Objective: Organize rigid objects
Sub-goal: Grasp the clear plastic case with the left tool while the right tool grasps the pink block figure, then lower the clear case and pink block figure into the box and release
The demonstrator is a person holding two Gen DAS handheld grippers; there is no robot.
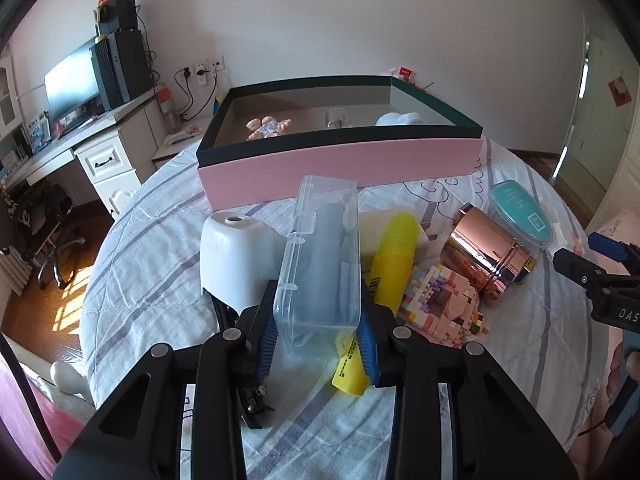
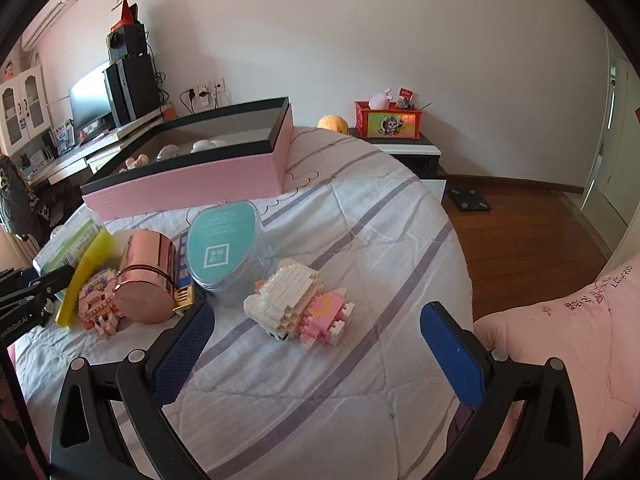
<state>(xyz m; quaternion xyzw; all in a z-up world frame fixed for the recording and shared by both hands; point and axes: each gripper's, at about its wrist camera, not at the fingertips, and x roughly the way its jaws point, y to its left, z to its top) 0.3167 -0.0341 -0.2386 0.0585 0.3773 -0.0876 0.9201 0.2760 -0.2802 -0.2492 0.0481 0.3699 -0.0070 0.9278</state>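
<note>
My left gripper (image 1: 320,344) is shut on a clear plastic case (image 1: 324,252) and holds it above the bed, short of the pink box (image 1: 340,168). The box holds a small doll (image 1: 266,126), a clear item and a white item. On the bed lie a white device (image 1: 236,256), a yellow bottle (image 1: 392,264), a pink brick figure (image 1: 444,304), a rose-gold tin (image 1: 486,256) and a teal-lidded container (image 1: 520,210). My right gripper (image 2: 316,344) is open and empty, just in front of a white-and-pink brick figure (image 2: 300,304). The tin (image 2: 148,280) and teal container (image 2: 226,248) lie to its left.
The bed has a striped white quilt (image 2: 360,240). A pink blanket (image 2: 560,340) lies at the right. A desk with a monitor (image 1: 72,84) stands at the left. A nightstand with a red crate (image 2: 388,120) stands behind the bed. Wooden floor (image 2: 520,232) lies to the right.
</note>
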